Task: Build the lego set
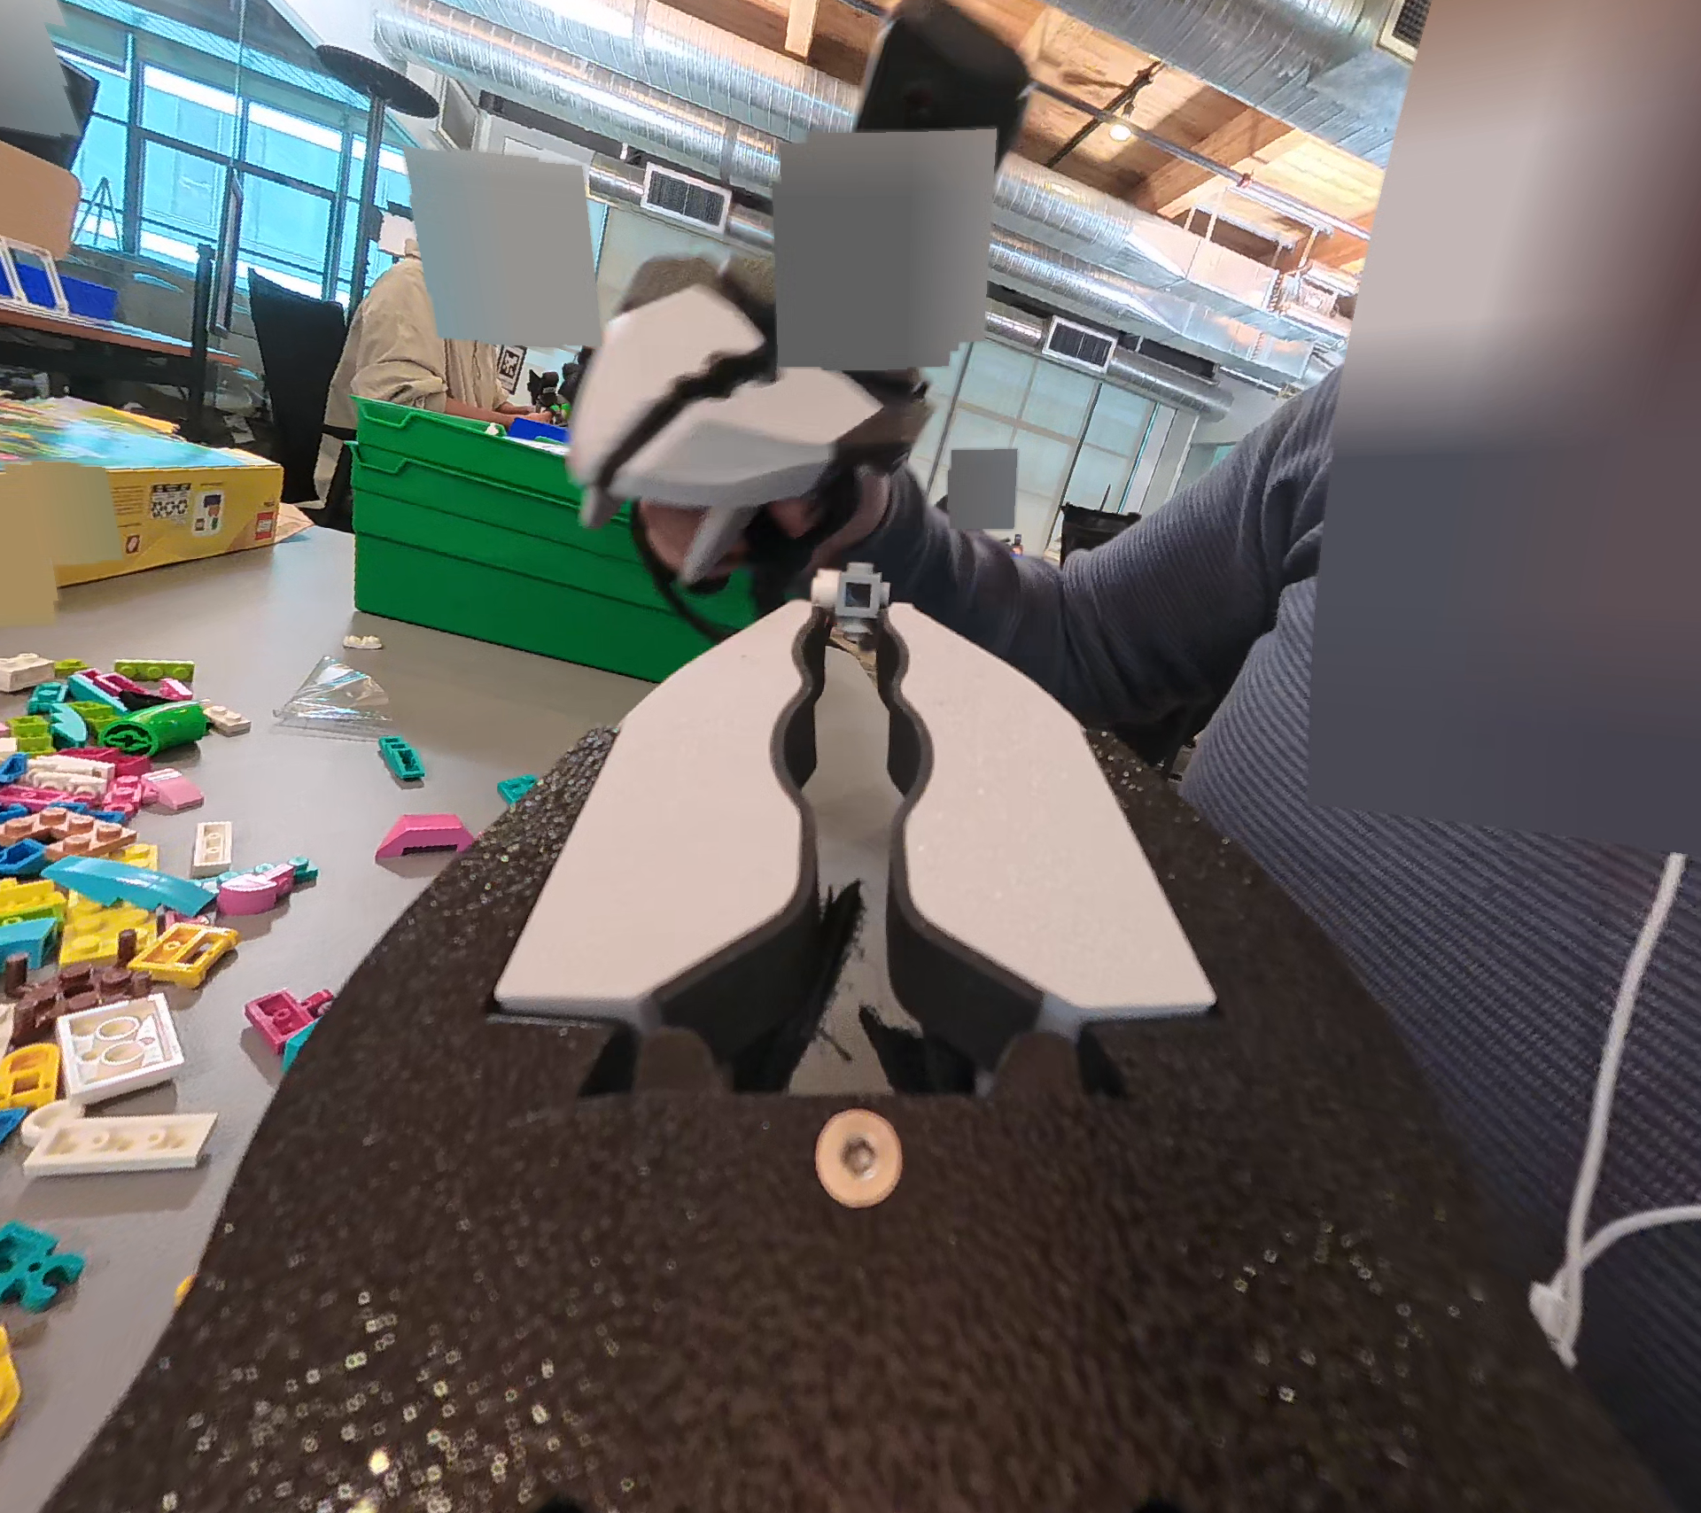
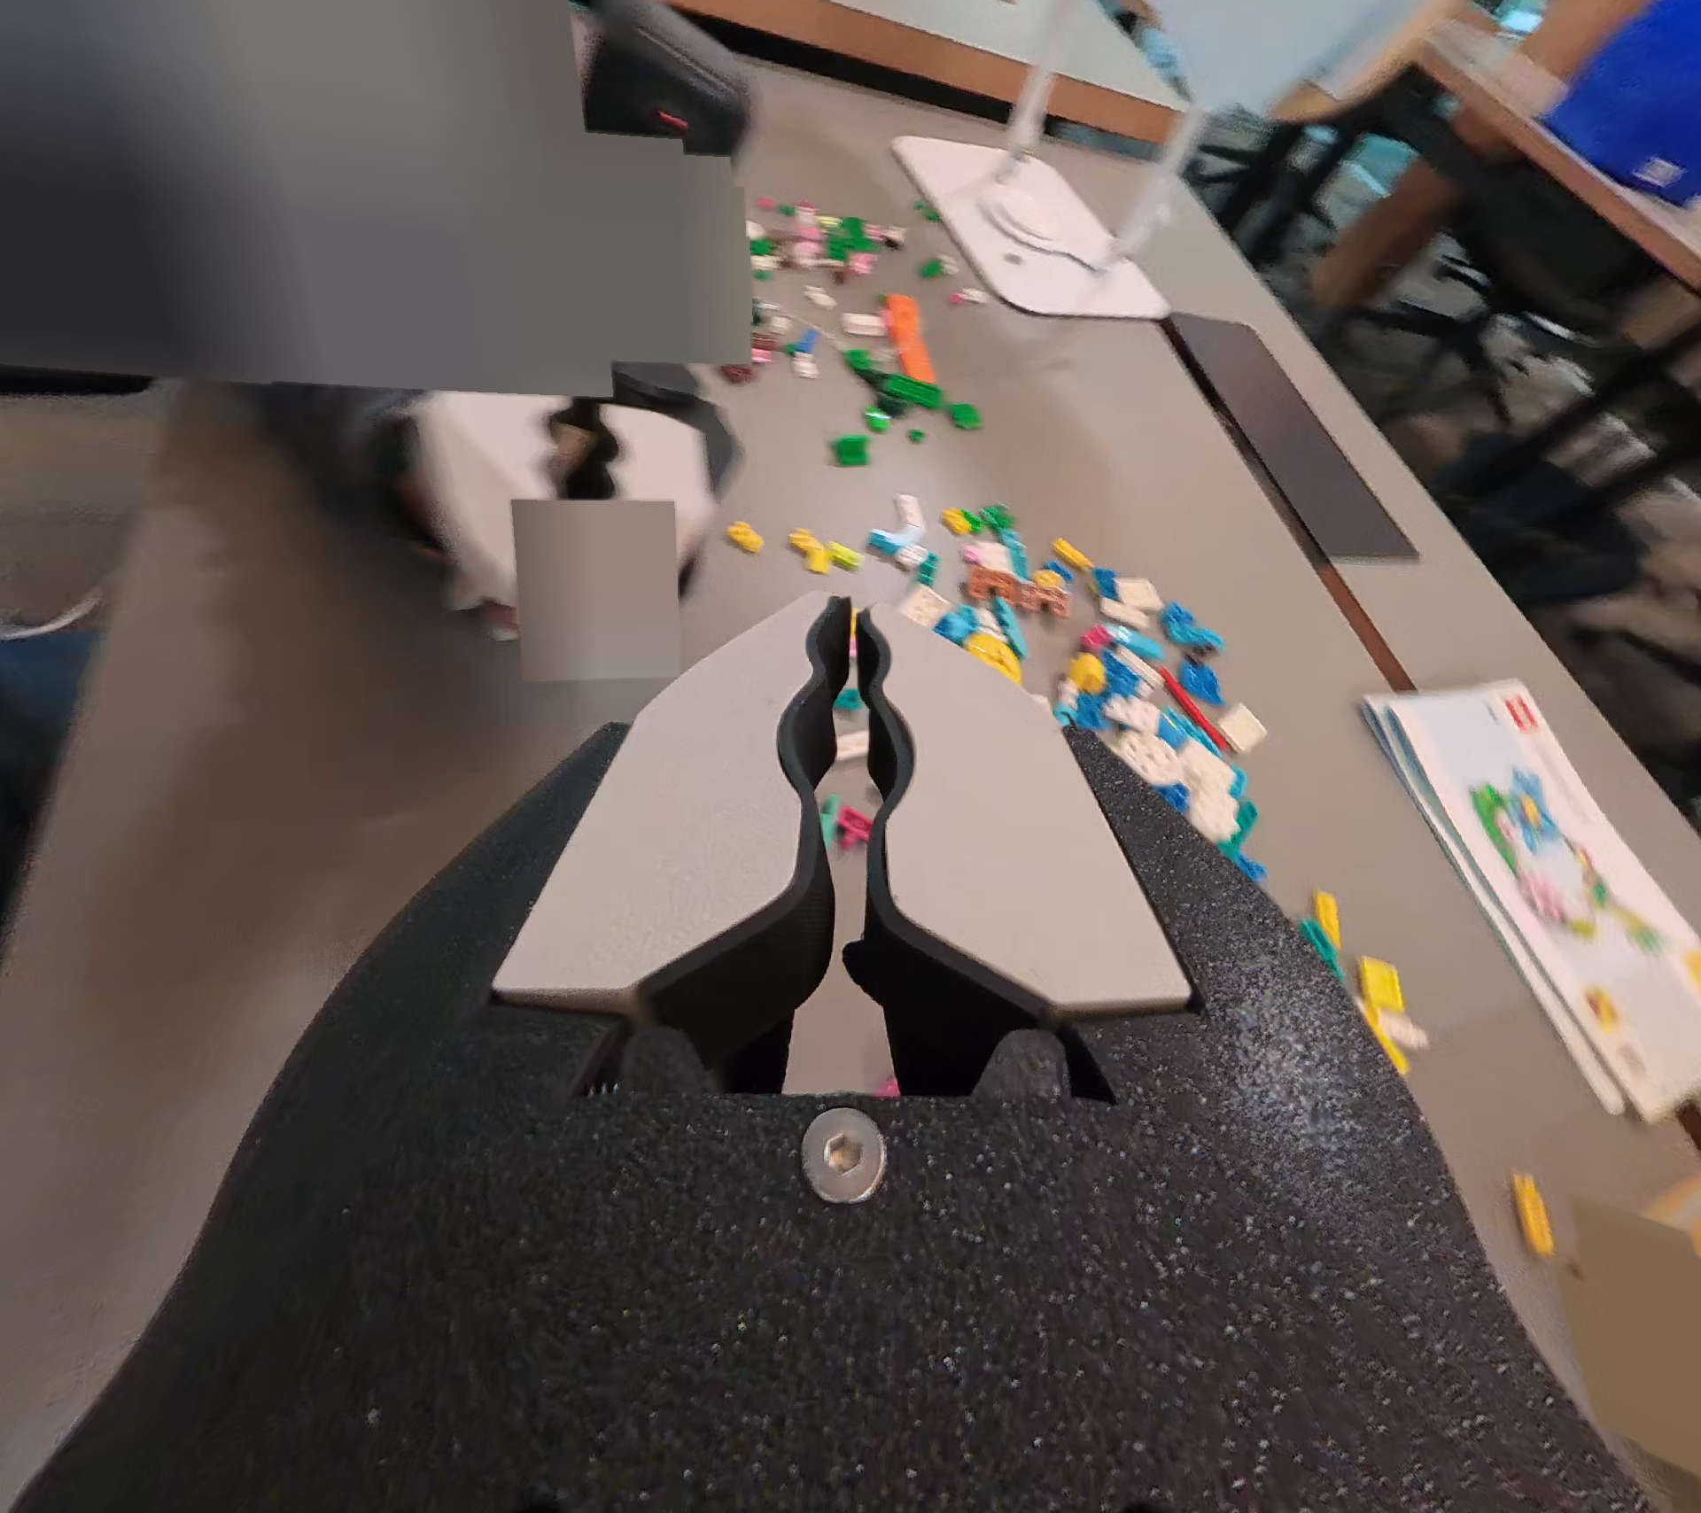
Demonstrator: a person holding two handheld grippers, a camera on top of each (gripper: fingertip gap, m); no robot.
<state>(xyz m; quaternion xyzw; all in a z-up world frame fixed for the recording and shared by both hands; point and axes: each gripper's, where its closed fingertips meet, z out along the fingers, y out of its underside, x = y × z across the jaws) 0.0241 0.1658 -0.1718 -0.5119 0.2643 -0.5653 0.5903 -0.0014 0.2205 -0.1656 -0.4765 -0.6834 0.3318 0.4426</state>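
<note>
My left gripper is shut on a small grey Lego piece with side studs and holds it above the grey table. My right gripper hovers just beyond it, tips pointing down-left, jaws together. In the right wrist view my right gripper is shut, with nothing clearly between the tips. The left gripper shows blurred farther back. Loose coloured bricks lie at the left, and also show in the right wrist view.
Stacked green bins and a yellow Lego box stand at the back left. A clear plastic bag lies near them. An instruction booklet, a white stand base and a black strip are on the right. My right fingertips sit around 6 cm from my left ones.
</note>
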